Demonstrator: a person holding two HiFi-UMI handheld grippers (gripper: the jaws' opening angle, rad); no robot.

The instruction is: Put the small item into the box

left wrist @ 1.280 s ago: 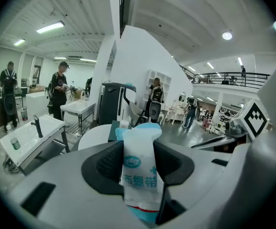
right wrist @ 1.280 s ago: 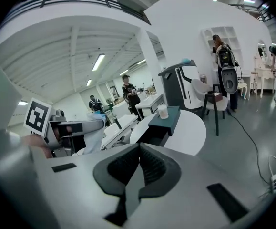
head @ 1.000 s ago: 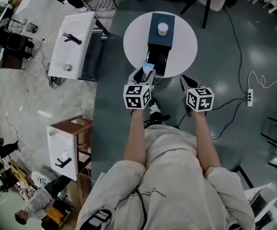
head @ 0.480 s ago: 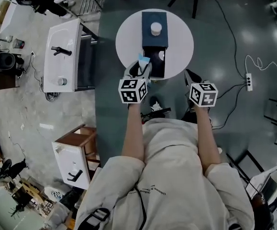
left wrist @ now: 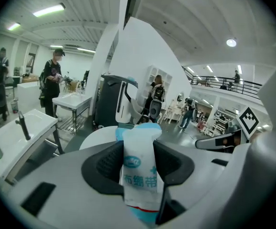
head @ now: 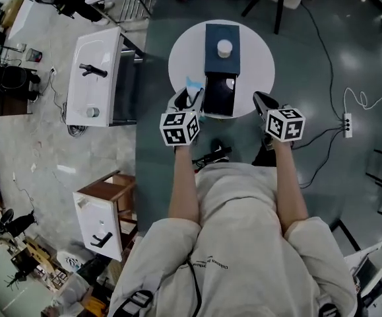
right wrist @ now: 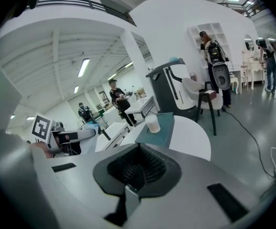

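Left gripper (head: pixel 189 99) pinches a small white and blue packet (left wrist: pixel 140 175) between its jaws. Right gripper (head: pixel 262 102) has its jaws pressed together, with nothing in them. The open dark box (head: pixel 220 96) sits on the round white table (head: pixel 256 65), at 3 o'clock from the packet.

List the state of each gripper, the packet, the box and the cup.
left gripper: shut on packet
right gripper: shut, nothing between its jaws
packet: clamped, outside the box
box: open at the near end
cup: upright on the box's blue top
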